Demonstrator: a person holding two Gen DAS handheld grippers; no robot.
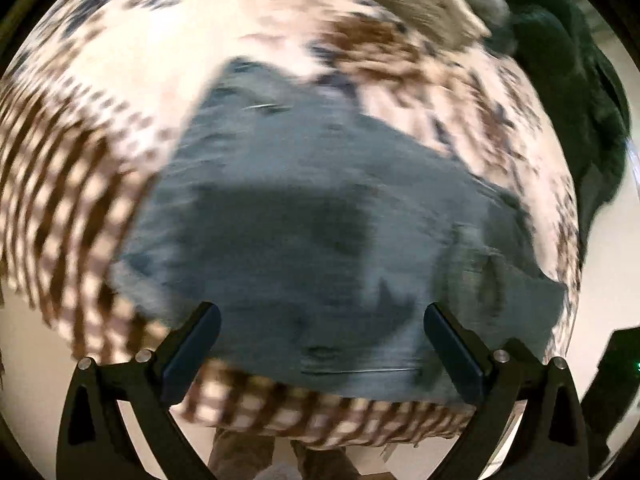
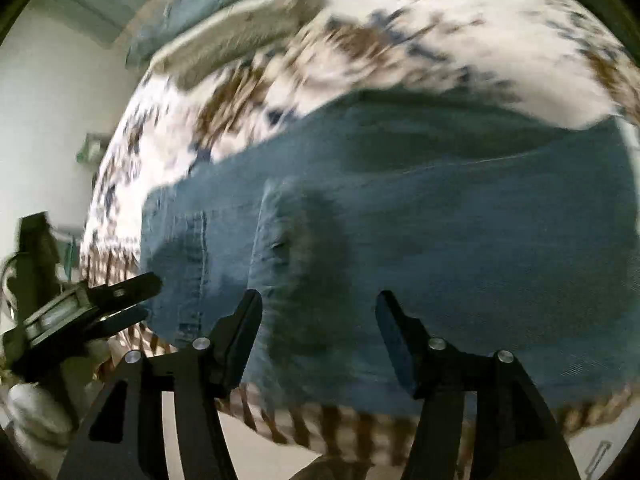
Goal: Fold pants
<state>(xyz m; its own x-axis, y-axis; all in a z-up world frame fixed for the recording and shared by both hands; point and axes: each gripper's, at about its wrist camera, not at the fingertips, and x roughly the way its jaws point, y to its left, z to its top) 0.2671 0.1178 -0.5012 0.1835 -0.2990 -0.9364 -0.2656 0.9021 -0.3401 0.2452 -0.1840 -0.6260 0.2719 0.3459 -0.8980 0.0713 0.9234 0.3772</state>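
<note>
The pants (image 1: 304, 220), blue-grey denim, lie spread flat on a bed whose cover (image 1: 80, 184) is pale with brown and dark checks; both views are smeared with blur, so seams and pockets show only roughly; in the right wrist view the pants (image 2: 440, 240) fill the middle, a stitched seam and a pocket edge at their left end, near the bed's edge; the left tongs (image 1: 320, 344) hang over the near part of the denim, jaws spread wide, nothing between them and no cloth touching the pads; the right tongs (image 2: 318, 340) also stand parted above the denim, somewhat less wide, gripping nothing; the left tongs (image 2: 116, 300) appear again at the left of the right wrist view, at the end of the pants by the seam; whether they touch the cloth there I cannot tell; a light folded cloth (image 2: 240, 20) lies at the far side of the bed, apart from the pants; a dark green garment (image 1: 580, 100) lies at the bed's far right edge in the left wrist view; pale floor (image 1: 600, 280) shows beyond the bed
</note>
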